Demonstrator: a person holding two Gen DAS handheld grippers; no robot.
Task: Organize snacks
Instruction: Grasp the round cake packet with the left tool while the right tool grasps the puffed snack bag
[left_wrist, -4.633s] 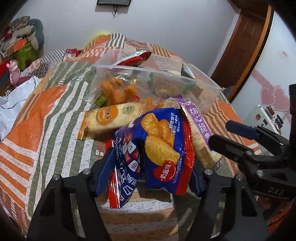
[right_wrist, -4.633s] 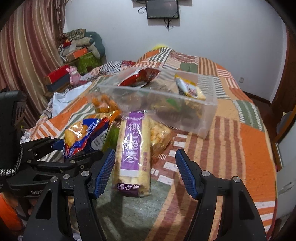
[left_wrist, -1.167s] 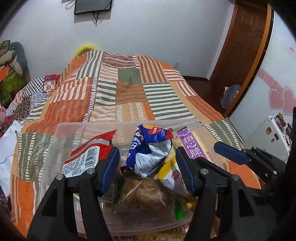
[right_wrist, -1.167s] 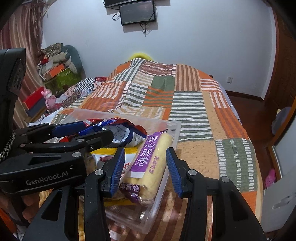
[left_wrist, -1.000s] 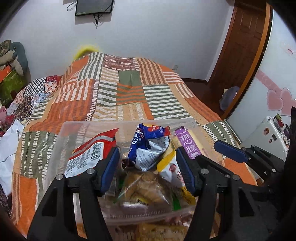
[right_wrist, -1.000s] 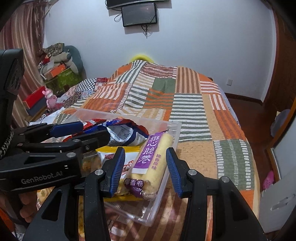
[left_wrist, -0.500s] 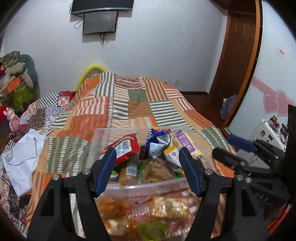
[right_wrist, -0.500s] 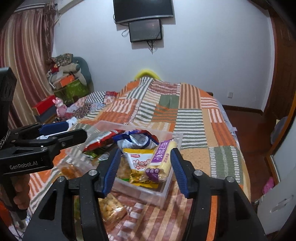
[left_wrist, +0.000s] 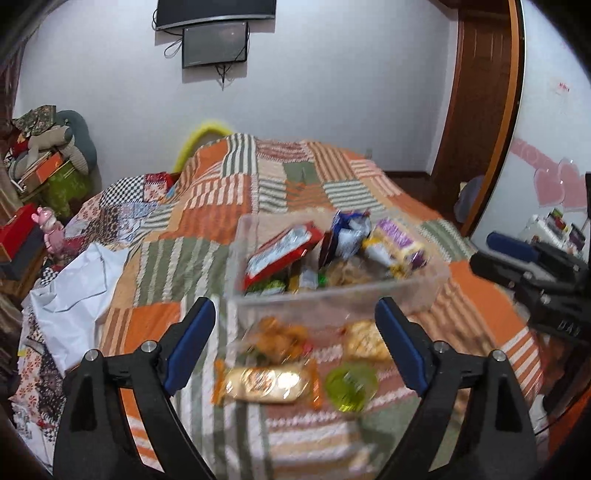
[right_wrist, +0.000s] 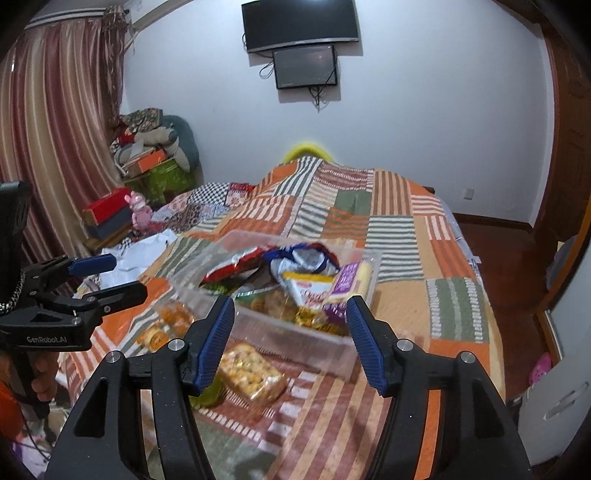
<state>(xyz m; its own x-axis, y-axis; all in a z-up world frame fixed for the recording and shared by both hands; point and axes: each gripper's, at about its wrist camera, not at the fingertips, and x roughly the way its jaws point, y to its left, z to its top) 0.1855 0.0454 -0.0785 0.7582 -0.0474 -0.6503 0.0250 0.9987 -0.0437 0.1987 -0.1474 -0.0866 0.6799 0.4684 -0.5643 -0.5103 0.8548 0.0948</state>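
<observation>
A clear plastic bin (left_wrist: 332, 299) (right_wrist: 295, 339) sits on the striped quilt and holds a red packet (left_wrist: 280, 251), a blue packet (left_wrist: 347, 229) (right_wrist: 299, 258) and a purple-labelled roll (left_wrist: 399, 243) (right_wrist: 349, 280). In front of it lie a yellow cracker pack (left_wrist: 266, 380), a green jelly cup (left_wrist: 349, 384), an orange snack bag (left_wrist: 277, 336) and a bag of puffs (right_wrist: 251, 369). My left gripper (left_wrist: 293, 310) hangs back from the bin, jaws opening, nothing between them. My right gripper (right_wrist: 290, 306) is also drawn back, jaws opening and empty.
The quilt (right_wrist: 406, 229) covers a bed. A white cloth (left_wrist: 74, 295) lies at its left edge, beside stacked boxes and a pink toy (right_wrist: 138, 210). A wooden door (left_wrist: 476, 110) and a white cabinet (right_wrist: 554, 387) stand to the right.
Both grippers have drawn back and up from the bin and their jaws have widened. The blue packet and the purple roll stay in the bin. The loose snacks have come into view.
</observation>
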